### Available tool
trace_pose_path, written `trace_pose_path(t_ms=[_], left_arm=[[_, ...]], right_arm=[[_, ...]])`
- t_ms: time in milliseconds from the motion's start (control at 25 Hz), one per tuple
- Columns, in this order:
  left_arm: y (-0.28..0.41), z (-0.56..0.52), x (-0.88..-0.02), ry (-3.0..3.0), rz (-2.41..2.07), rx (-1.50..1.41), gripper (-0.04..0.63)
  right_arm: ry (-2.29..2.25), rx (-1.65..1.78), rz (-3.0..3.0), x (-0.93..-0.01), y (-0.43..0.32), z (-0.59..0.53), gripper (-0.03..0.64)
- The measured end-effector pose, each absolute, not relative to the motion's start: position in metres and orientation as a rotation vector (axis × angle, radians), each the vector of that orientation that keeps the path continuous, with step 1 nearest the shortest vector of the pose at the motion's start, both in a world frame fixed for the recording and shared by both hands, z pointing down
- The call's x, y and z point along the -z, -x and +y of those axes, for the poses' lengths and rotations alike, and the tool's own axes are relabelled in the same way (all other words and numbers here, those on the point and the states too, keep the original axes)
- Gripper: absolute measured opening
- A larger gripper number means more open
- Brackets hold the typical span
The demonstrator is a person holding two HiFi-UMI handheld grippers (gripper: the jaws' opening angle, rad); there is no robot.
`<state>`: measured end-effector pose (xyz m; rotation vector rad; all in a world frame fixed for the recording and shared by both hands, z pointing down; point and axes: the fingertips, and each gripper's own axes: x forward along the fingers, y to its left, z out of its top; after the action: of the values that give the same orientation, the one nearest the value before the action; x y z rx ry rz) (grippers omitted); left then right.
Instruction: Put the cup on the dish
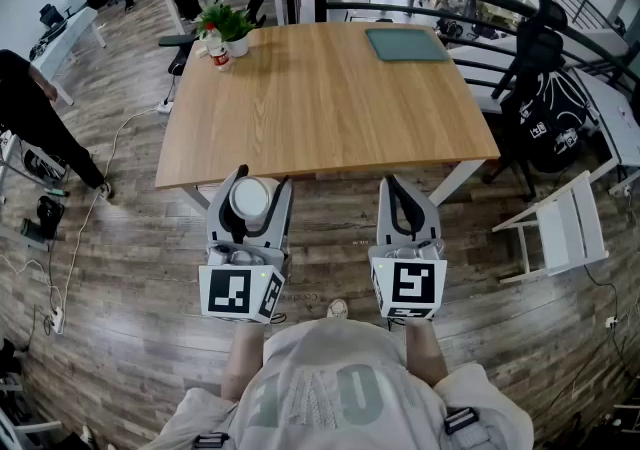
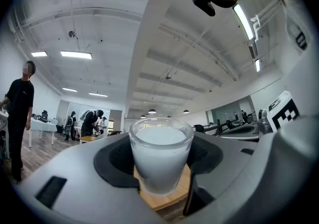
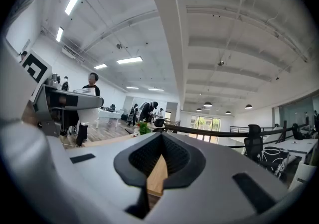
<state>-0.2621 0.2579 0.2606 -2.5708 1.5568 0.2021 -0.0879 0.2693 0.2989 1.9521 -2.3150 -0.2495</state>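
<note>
Left gripper (image 1: 262, 181) is pinching the white cup (image 2: 160, 156), upright between its jaws. My right gripper (image 1: 396, 188): jaws pressed together, empty.

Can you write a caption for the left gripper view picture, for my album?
The left gripper holds a white cup upright between its jaws, under a bright office ceiling.

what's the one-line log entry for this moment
left gripper: shut on cup | right gripper: shut, empty | cup: short of table edge | placement: not yet done
</note>
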Motion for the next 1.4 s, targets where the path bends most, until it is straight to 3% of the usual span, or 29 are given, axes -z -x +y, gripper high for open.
trace_pose_path(t_ms=[1000, 1400], left_arm=[[0.24, 0.224, -0.265, 2.529, 1.623, -0.125, 0.261], [0.222, 0.162, -0.276, 2.539, 1.578, -0.124, 0.26]], right_arm=[[-1.95, 0.144, -2.321, -0.327, 0.038, 0.252, 0.018], [-1.965, 0.152, -2.291, -0.338, 0.021, 0.199, 0.018]])
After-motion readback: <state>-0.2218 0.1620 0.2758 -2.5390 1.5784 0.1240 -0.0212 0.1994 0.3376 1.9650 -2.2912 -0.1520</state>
